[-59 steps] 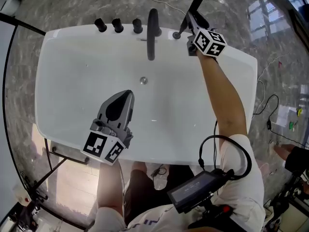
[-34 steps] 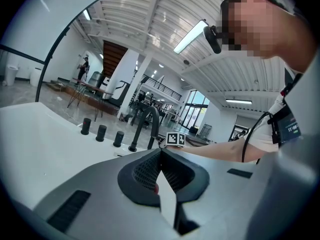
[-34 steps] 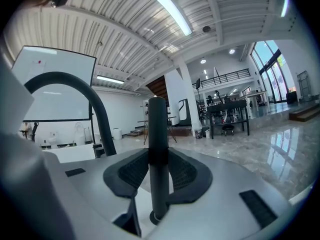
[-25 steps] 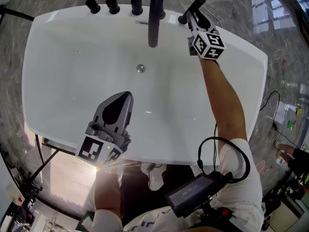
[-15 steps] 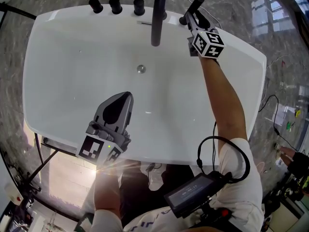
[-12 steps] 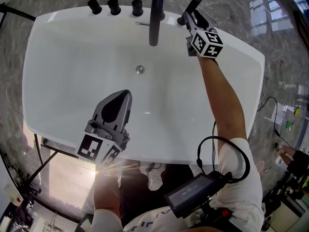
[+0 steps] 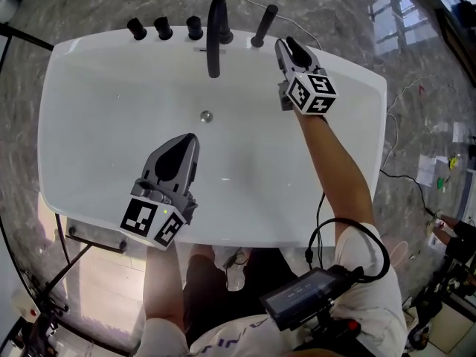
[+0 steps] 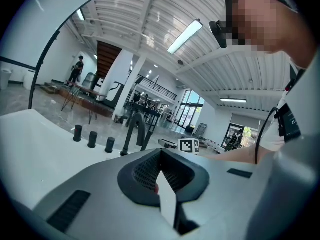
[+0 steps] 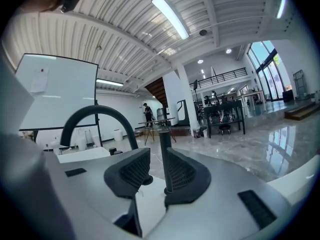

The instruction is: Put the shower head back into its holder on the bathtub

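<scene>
Shower head [image 7: 264, 25], upright in its holder [image 7: 255, 44] on the tub [image 7: 349, 69] rim, looks rigid, smooth and probably slippery, best gripped mid-handle; right gripper [image 7: 285, 45] jaws wide, just narrowed, holding nothing; left gripper [image 7: 190, 141] jaws together.

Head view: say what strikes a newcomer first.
The white bathtub fills the frame, with a black faucet and the shower head upright on its far rim. The right gripper, fingers open, empty, having just narrowed slightly, hangs near the shower head; the left gripper hangs over the near side.
</scene>
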`<move>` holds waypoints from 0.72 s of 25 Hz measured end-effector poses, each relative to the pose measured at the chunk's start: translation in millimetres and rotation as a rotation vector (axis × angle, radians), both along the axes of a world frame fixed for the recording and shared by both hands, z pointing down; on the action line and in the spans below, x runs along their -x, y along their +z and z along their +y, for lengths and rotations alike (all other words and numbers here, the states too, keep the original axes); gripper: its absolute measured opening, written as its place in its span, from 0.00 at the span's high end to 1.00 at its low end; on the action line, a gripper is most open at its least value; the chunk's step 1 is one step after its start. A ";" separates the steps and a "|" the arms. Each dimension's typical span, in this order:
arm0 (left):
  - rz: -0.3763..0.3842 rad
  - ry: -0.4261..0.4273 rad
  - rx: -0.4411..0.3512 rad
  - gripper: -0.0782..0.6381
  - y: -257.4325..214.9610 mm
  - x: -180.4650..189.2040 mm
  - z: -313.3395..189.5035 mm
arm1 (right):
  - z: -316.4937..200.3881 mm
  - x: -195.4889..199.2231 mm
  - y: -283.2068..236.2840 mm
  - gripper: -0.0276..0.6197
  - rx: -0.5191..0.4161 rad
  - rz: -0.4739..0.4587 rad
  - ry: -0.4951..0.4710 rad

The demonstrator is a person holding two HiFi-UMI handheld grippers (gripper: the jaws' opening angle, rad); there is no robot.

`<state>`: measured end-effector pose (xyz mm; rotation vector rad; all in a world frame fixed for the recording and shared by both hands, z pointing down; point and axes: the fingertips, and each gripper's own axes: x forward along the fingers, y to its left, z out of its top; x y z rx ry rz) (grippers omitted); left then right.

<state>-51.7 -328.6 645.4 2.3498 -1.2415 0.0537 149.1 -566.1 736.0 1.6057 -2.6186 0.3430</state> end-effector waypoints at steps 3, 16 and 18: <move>-0.001 0.012 -0.020 0.87 -17.3 -6.2 -3.7 | 24.8 -1.5 -29.2 0.83 -0.022 0.017 -0.035; -0.025 0.029 -0.070 0.87 -121.4 -52.8 29.6 | 152.8 -53.8 -178.1 0.93 -0.078 0.086 -0.061; -0.038 0.040 -0.095 0.87 -139.9 -62.3 32.1 | 174.1 -61.9 -194.0 0.94 -0.079 0.086 -0.063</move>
